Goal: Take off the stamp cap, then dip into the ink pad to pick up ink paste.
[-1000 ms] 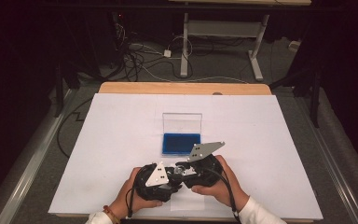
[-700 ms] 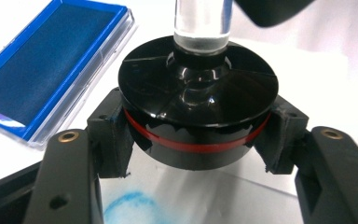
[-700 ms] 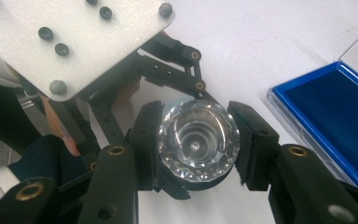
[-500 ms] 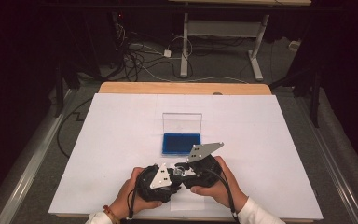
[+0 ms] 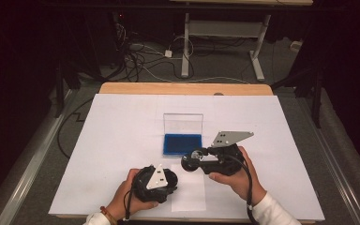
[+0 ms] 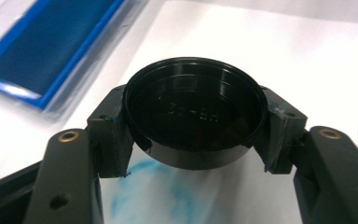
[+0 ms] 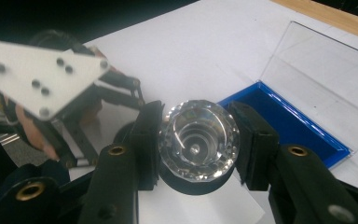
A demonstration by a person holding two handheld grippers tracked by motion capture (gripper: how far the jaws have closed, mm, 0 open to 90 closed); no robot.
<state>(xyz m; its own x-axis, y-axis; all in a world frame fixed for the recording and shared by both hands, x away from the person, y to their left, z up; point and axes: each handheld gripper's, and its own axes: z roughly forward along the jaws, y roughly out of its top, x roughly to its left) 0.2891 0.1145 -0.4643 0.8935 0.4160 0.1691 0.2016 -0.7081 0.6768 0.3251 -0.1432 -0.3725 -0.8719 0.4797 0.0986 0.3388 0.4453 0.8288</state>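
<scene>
My left gripper (image 6: 193,128) is shut on a round black cap (image 6: 196,109), hollow side up, just above a small paper sheet (image 6: 177,196) smeared with blue ink. My right gripper (image 7: 198,142) is shut on a clear faceted round piece (image 7: 198,135) with a black base, held off the table. In the high view the left gripper (image 5: 161,180) is near the front edge. The right gripper (image 5: 192,163) sits a little right of it and farther back, jaws pointing left. A blue ink pad (image 5: 183,144) lies just behind them in its open clear case.
A large white sheet (image 5: 122,140) covers the wooden table (image 5: 183,88). The case's clear lid (image 5: 183,124) stands upright behind the pad. The small paper sheet (image 5: 190,194) lies at the front edge. Cables and a table frame are on the floor beyond.
The two grippers were pressed together at the front; now the right one has lifted and drawn away to the right and back with the faceted piece. The left stays put with the cap.
</scene>
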